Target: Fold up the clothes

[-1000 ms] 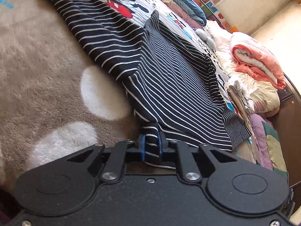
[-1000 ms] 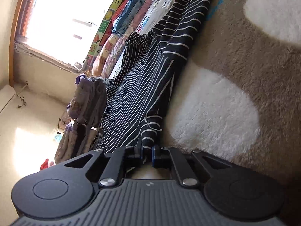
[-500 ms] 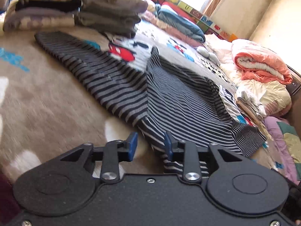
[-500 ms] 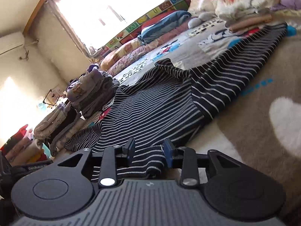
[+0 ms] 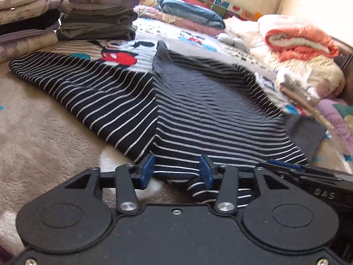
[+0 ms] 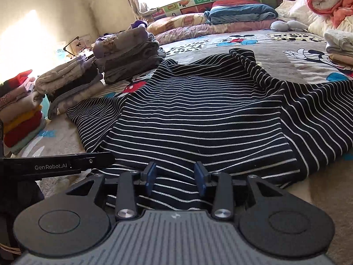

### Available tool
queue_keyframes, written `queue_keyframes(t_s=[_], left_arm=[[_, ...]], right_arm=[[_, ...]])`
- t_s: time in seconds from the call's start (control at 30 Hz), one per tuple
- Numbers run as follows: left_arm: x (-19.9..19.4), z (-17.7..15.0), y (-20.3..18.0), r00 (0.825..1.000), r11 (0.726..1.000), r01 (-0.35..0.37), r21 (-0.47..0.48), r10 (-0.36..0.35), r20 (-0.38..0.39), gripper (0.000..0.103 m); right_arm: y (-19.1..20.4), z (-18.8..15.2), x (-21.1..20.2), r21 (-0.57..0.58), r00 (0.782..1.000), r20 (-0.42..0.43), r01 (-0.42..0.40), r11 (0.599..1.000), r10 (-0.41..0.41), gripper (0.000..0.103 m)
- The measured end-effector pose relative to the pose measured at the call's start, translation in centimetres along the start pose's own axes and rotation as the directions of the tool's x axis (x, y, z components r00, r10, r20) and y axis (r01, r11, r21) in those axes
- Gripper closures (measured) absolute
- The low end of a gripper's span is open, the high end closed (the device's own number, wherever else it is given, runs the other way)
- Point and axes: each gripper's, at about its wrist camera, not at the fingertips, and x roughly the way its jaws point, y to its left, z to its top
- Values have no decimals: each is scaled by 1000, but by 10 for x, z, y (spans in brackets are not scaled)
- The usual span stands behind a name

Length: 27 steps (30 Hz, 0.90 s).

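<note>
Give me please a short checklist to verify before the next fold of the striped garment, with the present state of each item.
1. Left gripper released: ok, jaws stand apart with the hem lying loose between them.
2. Right gripper released: ok, jaws stand apart over the hem.
3. Striped garment spread flat on the blanket: not ok, a raised ridge runs along the neck side and the near hem is bunched.
4. Both sleeves laid out: ok, one extends to each side.
5. Stack of folded clothes apart from the garment: cannot tell, its edge lies close to the far sleeve.
6. Grippers apart from each other: ok, side by side, not touching.
</note>
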Motion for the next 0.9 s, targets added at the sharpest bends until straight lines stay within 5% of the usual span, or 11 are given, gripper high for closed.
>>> queue_keyframes(t_s=[0.13,0.23,0.43,0.63,0.77,0.9], left_arm=[[-1,17,8,993,999,-47,-4,48,106,59],[32,27,35,991,983,-125,-131,118,-60,54],[-18,59,67,996,934,-88,-346,87,-17,51],[-36,144,104,1000,895,-2,-446,-2,-9,23],[-6,153,124,994,825,32,-564,-83,-66,17],[35,121,148,985,727,76,-683,-163,-64,16]], right_arm=[[7,4,-4,-26,999,38,-17,1000,18,63],[15,5,1,-67,998,28,-49,997,51,64],[20,3,9,-74,996,-68,-67,995,62,61],[14,10,-4,1,993,-36,-109,994,109,61],[9,17,-9,42,989,4,-145,989,145,59],[-8,22,-13,97,983,28,-185,978,183,58]])
